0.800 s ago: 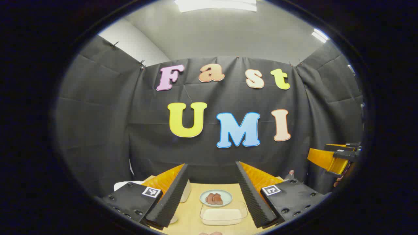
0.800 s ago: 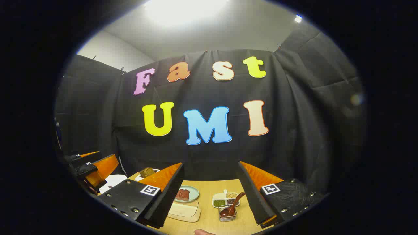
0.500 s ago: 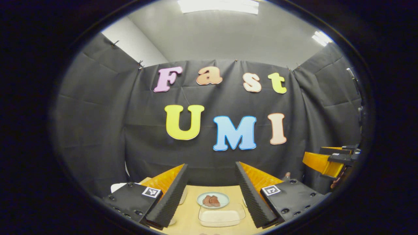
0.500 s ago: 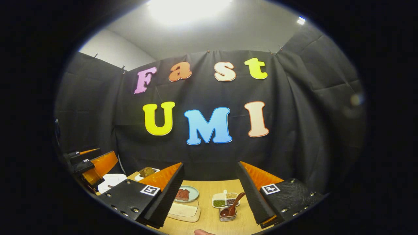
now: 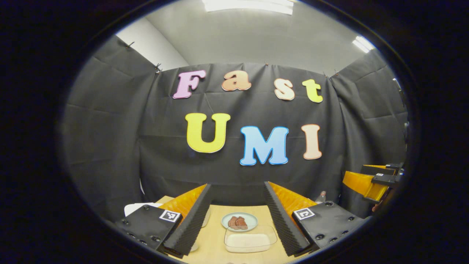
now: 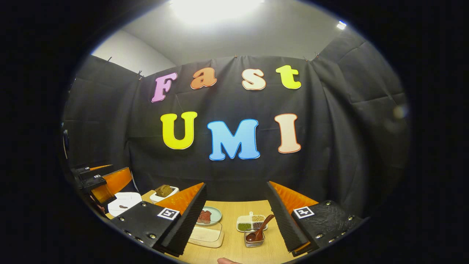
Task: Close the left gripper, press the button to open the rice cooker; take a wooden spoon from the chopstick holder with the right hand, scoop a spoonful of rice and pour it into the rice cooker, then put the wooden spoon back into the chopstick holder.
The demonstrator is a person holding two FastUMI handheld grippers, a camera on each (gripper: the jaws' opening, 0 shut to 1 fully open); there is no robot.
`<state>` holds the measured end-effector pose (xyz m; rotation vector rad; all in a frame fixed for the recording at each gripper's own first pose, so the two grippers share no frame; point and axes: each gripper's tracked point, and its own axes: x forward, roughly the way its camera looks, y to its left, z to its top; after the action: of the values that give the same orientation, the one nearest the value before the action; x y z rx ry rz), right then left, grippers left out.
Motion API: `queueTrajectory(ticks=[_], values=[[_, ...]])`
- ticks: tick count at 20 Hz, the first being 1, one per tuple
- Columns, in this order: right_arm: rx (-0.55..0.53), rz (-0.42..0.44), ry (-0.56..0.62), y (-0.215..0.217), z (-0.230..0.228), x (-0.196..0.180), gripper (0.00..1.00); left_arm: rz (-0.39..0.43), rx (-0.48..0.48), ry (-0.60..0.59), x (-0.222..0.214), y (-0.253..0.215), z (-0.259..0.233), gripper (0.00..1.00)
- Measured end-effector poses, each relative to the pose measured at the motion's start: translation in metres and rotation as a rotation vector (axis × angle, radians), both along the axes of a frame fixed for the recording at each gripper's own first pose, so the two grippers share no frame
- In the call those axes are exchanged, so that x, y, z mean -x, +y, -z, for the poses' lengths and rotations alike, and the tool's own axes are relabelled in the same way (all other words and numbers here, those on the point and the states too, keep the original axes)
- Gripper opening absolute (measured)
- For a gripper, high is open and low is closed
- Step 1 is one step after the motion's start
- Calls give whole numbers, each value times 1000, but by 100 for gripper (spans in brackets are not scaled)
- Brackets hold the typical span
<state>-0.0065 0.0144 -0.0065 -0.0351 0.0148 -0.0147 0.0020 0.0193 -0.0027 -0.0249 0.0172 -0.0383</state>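
My right gripper (image 6: 236, 187) is open and held high over the wooden table (image 6: 234, 211). Below it, a dark wooden spoon (image 6: 259, 228) leans in a small clear holder (image 6: 254, 240). A clear box of white rice (image 6: 206, 234) lies to the spoon's left. The white rice cooker (image 6: 124, 201) sits at the far left, partly hidden by my left gripper (image 6: 104, 182). In the left gripper view, my left gripper (image 5: 237, 190) is open above the rice box (image 5: 250, 240). The cooker's white top (image 5: 136, 207) peeks out behind the left finger. The right gripper (image 5: 368, 181) hangs at the right edge.
A pale plate with brown food (image 6: 209, 215) stands behind the rice box. A divided dish of beans (image 6: 250, 222) is behind the spoon holder. A white dish with a brown lump (image 6: 164, 191) sits at the back left. A small bottle (image 5: 321, 197) stands by the wall.
Both views have drifted slightly, and the right gripper view now shows a little more of the cooker and the back-left dish. Both grippers stay open and nothing on the table has moved.
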Motion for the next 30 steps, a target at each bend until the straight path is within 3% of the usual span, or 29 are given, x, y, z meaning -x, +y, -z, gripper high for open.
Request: queueTrajectory(ticks=[7,10,11,12,14,16,17,18,24,30], values=[[-8,-9,18,1,8,-9,97,-41,10,57,-10,29,27,100],[-1,-20,21,3,12,-12,97,-17,45,100,-17,34,53,84],[3,-25,23,4,14,-14,97,3,69,118,-19,33,63,85],[6,-30,29,5,18,-15,97,-15,77,137,-20,45,72,75],[9,-37,37,7,20,-17,97,-73,53,182,-23,71,95,37],[9,-42,45,7,24,-21,97,-96,57,243,-25,92,117,10],[10,-45,49,7,26,-24,97,-107,71,265,-33,101,130,11],[11,-45,52,6,27,-26,97,-122,84,288,-28,112,136,6],[7,-37,84,2,41,-38,97,-247,120,479,-32,196,204,8],[27,-37,107,3,49,-48,98,-303,231,594,-40,233,254,9]])
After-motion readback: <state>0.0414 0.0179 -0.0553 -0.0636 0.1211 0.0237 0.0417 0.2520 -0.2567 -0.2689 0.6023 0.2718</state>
